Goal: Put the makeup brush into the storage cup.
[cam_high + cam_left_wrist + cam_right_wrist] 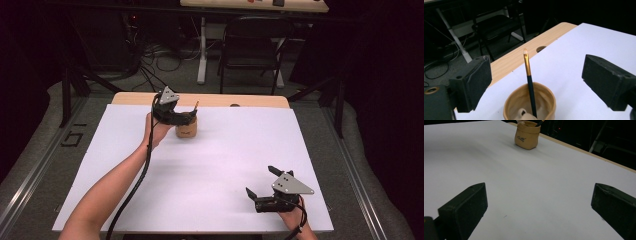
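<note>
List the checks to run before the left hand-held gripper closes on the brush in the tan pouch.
1. Left hand-held gripper open: ok, jaws wide apart.
2. Brush between the jaws: ok, roughly centred.
3. Brush standing up and reachable: ok, it leans slightly and sticks out above the tan pouch.
4. Pouch upright on the white sheet: ok.
5. Right hand-held gripper out of the way: ok, open, near the sheet's near edge.
6. Jaw height on the handle: cannot tell.
</note>
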The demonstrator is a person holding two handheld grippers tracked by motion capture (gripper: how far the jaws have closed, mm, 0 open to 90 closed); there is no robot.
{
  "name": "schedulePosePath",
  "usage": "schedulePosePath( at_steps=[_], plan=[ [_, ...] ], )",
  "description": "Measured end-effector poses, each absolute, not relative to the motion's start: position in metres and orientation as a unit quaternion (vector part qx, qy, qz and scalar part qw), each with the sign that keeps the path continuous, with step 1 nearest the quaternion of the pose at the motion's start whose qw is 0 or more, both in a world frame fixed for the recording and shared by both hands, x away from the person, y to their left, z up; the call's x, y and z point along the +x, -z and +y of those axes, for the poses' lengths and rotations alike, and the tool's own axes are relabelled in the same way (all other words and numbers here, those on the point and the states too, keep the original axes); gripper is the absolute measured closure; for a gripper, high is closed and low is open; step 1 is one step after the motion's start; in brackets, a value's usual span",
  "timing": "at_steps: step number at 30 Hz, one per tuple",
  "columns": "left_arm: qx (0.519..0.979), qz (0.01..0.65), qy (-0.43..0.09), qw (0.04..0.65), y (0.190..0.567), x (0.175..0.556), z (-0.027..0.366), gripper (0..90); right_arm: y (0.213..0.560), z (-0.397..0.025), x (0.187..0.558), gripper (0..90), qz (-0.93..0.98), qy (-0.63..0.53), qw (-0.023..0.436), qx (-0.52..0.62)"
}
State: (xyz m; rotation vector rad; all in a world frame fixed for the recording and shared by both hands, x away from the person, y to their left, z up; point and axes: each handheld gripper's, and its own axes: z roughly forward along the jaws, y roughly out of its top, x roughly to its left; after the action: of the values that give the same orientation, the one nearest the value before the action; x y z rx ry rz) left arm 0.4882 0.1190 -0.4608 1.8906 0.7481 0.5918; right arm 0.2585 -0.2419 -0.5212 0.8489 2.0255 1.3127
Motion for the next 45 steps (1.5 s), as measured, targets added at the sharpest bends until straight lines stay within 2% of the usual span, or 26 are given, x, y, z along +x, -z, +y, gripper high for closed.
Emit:
schedulePosePath(
  at_steps=[19, 45],
  plan=[
    [0.786, 0.302, -0.229, 0.488, 0.453, 0.455, 0.138, 2.3, 0.521, -0.243, 0.258, 0.1, 0.757, -0.492, 0.286, 0.320],
    [0.772, 0.323, -0.230, 0.497, 0.452, 0.412, 0.187, 0.1, 0.521, -0.242, 0.259, 0.1, 0.758, -0.492, 0.285, 0.320]
  ],
)
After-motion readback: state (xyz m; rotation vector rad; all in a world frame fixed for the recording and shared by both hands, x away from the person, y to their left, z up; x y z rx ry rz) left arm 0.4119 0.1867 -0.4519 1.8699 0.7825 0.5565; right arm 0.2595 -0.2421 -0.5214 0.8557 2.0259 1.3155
